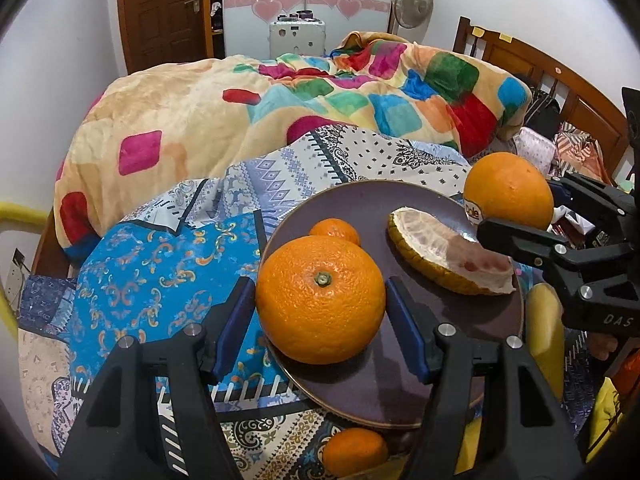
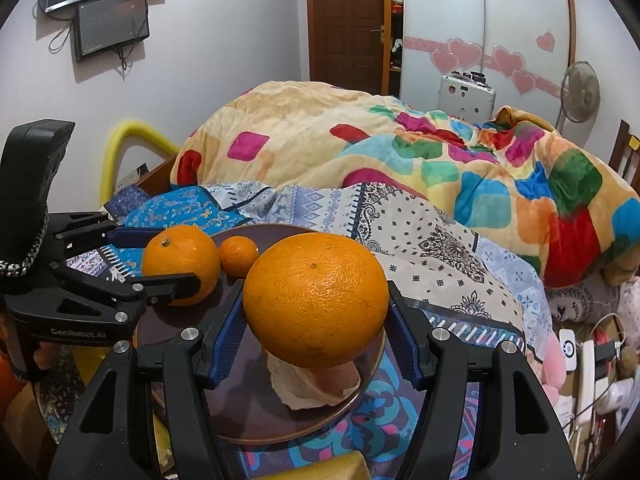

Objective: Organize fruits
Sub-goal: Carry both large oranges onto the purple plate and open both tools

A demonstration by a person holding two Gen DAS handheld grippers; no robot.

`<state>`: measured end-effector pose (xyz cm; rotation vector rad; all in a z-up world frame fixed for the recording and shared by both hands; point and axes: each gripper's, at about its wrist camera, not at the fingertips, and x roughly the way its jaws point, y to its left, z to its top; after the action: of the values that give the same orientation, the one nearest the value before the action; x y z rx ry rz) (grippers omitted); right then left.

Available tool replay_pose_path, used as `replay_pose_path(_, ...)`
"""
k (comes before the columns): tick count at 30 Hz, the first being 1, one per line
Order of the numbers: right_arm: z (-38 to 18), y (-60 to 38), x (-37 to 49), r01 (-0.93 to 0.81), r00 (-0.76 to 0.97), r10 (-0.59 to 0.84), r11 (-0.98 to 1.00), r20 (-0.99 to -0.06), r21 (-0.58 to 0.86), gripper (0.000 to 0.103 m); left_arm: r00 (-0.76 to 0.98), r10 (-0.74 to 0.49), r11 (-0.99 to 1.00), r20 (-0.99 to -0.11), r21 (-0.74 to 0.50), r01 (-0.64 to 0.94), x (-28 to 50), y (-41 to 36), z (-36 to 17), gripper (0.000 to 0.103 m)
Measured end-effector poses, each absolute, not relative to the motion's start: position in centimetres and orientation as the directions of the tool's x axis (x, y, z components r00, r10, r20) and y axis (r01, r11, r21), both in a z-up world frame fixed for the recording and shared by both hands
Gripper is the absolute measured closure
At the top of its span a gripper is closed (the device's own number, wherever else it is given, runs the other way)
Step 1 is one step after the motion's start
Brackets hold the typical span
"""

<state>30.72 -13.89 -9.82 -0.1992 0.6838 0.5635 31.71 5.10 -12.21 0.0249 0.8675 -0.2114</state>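
On my left, my left tool (image 1: pixel 320 300) has its blue-padded fingers on either side of a large round orange with a green stem nub (image 1: pixel 320 298). The pads sit right at its flanks; whether they press it or have just let go I cannot tell. That orange rests at the near edge of the dark purple round plate (image 1: pixel 400 208), which lies on the patterned blue-and-white bedspread (image 1: pixel 160 280). Just behind it on the plate is a small round mandarin (image 1: pixel 335 231). To its right lies a peeled pomelo wedge with yellow rind (image 1: pixel 448 256).

Further right, my right tool (image 2: pixel 316 312) is clamped on a second large orange with a sticker (image 2: pixel 316 298). I hold it in the air above the wedge, at the plate's right edge.

The move ahead, as I judge it, turns on one thing: the bare plate lies to the left of the sticker orange, between the wedge and the fruit in my left tool. I would bring it leftward and down, clear of the wedge.

Another small orange (image 1: pixel 354 454) lies on the bedspread below the plate's near rim, nearer my left tool.
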Motion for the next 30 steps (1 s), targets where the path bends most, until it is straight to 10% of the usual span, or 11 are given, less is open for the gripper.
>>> replay_pose_path(30,-10.6,-7.7,35.4,-0.582,0.524,0.398,0.813,-0.753,0.025,0.042,0.716,-0.083,0.997,-0.693,-0.061,0.057,28.9,12.3,-10.3,0.035)
